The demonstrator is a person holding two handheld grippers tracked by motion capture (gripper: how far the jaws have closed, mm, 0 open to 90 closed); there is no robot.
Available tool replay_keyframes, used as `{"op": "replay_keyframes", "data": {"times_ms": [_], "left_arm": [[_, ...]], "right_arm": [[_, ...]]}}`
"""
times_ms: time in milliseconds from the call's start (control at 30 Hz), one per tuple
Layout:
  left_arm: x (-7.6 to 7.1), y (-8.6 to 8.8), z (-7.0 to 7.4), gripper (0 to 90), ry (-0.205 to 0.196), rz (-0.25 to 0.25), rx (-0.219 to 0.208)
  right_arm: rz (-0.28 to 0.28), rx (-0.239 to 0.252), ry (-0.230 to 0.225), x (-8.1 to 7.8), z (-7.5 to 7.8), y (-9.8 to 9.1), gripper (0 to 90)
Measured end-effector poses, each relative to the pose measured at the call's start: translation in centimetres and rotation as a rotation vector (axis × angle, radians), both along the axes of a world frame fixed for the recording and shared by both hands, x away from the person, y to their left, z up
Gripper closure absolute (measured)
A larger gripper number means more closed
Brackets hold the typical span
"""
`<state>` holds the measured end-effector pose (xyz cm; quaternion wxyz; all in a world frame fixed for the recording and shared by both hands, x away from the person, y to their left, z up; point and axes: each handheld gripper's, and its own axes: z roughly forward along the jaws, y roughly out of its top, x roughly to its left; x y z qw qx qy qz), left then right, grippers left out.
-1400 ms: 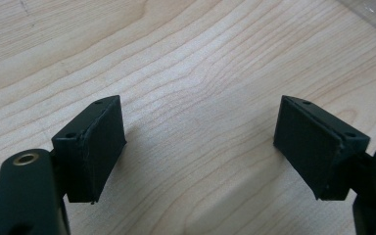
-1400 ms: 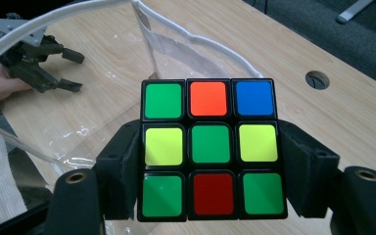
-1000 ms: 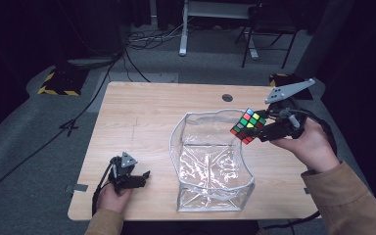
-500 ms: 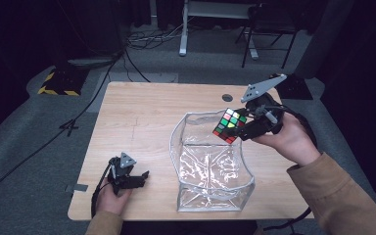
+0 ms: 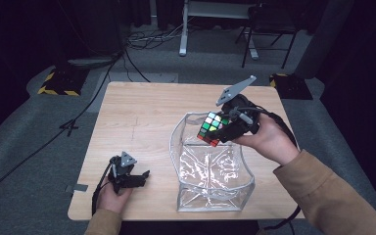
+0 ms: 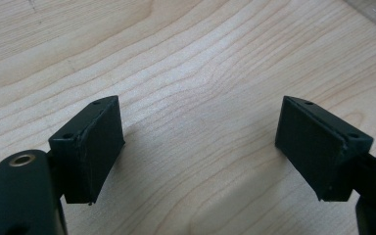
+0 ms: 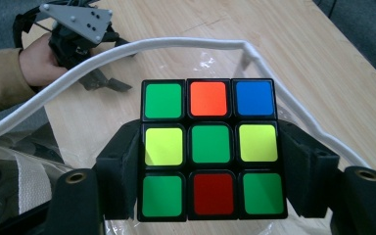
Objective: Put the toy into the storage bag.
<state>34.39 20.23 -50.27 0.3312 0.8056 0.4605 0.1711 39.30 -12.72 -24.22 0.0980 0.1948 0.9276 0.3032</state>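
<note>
Now, R gripper (image 5: pixel 220 134) clamps cube (image 5: pixel 212 129) — over bag (image 5: pixel 210 196)

My right gripper (image 7: pixel 210 196) has black jaws, and the Rubik's cube (image 7: pixel 210 147) between them shows me a black-framed face: green, orange, blue along the far row; yellow, green, yellow across the middle; green, dark red, green nearest me. Beyond it curves the white-piped rim of the clear plastic bag (image 5: pixel 210 171) (see-through, with shiny creases). My left gripper (image 6: pixel 200 147) is black too, with a grey plate on top, and under it lies the table (image 6: pixel 200 58), pale wood with wavy grain. My sleeve (image 5: pixel 333 191) is tan.
</note>
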Motion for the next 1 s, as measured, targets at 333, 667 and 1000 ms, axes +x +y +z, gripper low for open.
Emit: {"op": "replay_keyframes", "data": {"times_ms": [333,667,1000], "left_arm": [[0.0,0.0,0.0,18.4,0.0,-0.002,0.001],[0.0,0.0,0.0,18.4,0.003,-0.003,0.003],[0.0,0.0,0.0,18.4,0.0,0.0,-0.003]], "right_arm": [[0.066,-0.073,0.006,-0.5,-1.4,3.1,33.9],[0.081,-0.131,0.085,-0.6,-4.0,5.3,33.9],[0.087,-0.218,0.145,-0.8,-6.8,6.5,33.9]]}}
